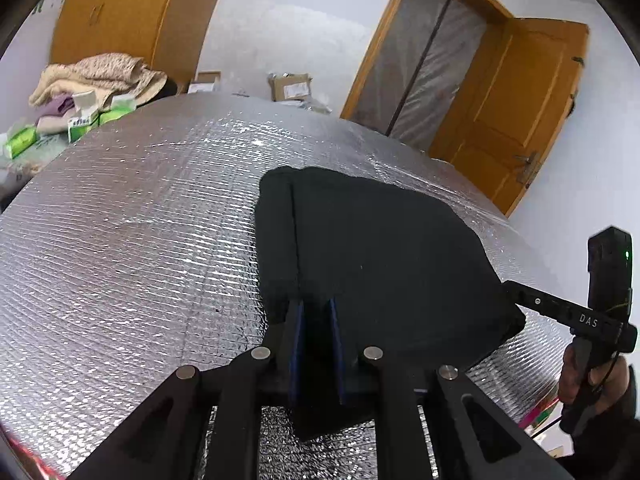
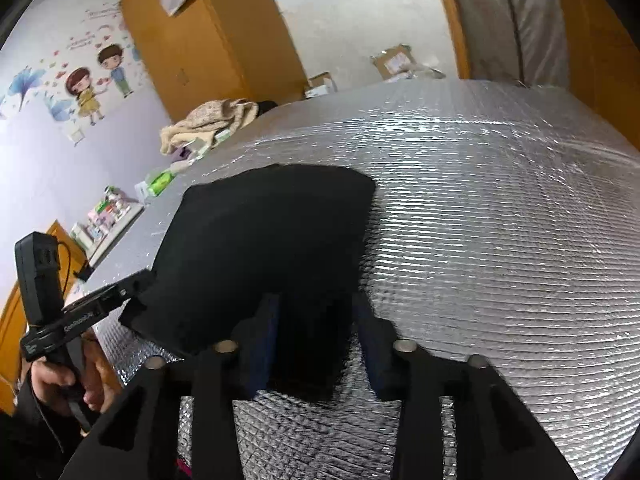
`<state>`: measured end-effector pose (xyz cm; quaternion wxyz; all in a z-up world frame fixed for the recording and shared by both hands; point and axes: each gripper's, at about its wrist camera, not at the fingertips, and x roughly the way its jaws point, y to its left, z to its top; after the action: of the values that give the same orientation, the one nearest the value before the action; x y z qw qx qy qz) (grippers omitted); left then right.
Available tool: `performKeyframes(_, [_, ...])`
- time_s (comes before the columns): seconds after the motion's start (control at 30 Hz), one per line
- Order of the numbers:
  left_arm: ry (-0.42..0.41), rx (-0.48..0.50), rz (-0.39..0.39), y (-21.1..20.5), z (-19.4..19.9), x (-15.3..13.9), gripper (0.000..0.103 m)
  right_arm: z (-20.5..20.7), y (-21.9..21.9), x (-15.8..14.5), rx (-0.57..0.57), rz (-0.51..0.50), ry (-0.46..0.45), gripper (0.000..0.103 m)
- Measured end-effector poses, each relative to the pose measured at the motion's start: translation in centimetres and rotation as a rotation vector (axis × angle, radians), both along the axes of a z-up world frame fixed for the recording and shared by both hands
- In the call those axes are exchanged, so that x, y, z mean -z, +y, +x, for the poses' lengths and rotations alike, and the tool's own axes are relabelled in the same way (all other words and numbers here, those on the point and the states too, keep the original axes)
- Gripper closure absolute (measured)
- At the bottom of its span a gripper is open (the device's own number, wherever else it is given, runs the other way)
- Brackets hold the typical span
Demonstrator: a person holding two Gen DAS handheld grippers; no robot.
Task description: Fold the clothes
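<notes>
A black garment (image 1: 380, 248) (image 2: 272, 232) lies folded into a thick block on the silver foil-covered table (image 1: 140, 220) (image 2: 500, 220). My left gripper (image 1: 316, 308) sits at its near left edge, blue pads close together with the cloth filling the narrow gap; a flap of cloth shows under the fingers. From the right wrist view the left gripper (image 2: 146, 280) meets the garment's left corner. My right gripper (image 2: 318, 316) stands wide open at the near right edge, the cloth lying between its fingers without touching the pads. Its tip (image 1: 512, 290) touches the garment's right corner.
A pile of beige blankets (image 1: 100, 72) and green tissue packs (image 1: 84, 120) lie beyond the table's far left. Cardboard boxes (image 1: 290, 86) sit on the floor behind it. An orange door (image 1: 520, 112) stands open at the right. A person's hands (image 1: 576, 380) (image 2: 56, 376) hold the grippers.
</notes>
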<state>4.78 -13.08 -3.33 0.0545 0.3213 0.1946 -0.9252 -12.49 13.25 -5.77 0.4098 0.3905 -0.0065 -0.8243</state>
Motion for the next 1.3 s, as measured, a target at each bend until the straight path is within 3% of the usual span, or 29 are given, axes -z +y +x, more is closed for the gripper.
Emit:
performKeyframes(0.17, [0.013, -0.013, -0.027, 0.1, 0.4, -1.3, 0.089, -0.8, 1.5, -0.9, 0.029, -0.075, -0.039, 0.061])
performKeyframes(0.33, [0.013, -0.010, -0.027, -0.2, 0.2, -1.5, 0.089, -1.3, 1.6, -0.8, 0.029, -0.071, -0.066, 0.061])
performKeyframes(0.53, [0.034, -0.003, 0.047, -1.6, 0.3, -1.4, 0.086, -1.8, 1.6, -0.5, 0.033, -0.079, -0.103, 0.061])
performKeyframes(0.67, [0.036, 0.018, 0.100, -2.3, -0.1, -1.0, 0.069, -2.3, 1.7, -0.6, 0.031, -0.096, -0.121, 0.061])
performKeyframes(0.77, [0.032, 0.022, 0.117, -2.5, -0.6, -0.7, 0.065, -2.6, 1.6, -0.6, 0.022, -0.100, -0.136, 0.061])
performKeyframes(1.3, [-0.038, 0.033, 0.189, -3.5, -2.5, 1.8, 0.065, -4.0, -0.1, 0.1, -0.028, -0.067, -0.183, 0.061])
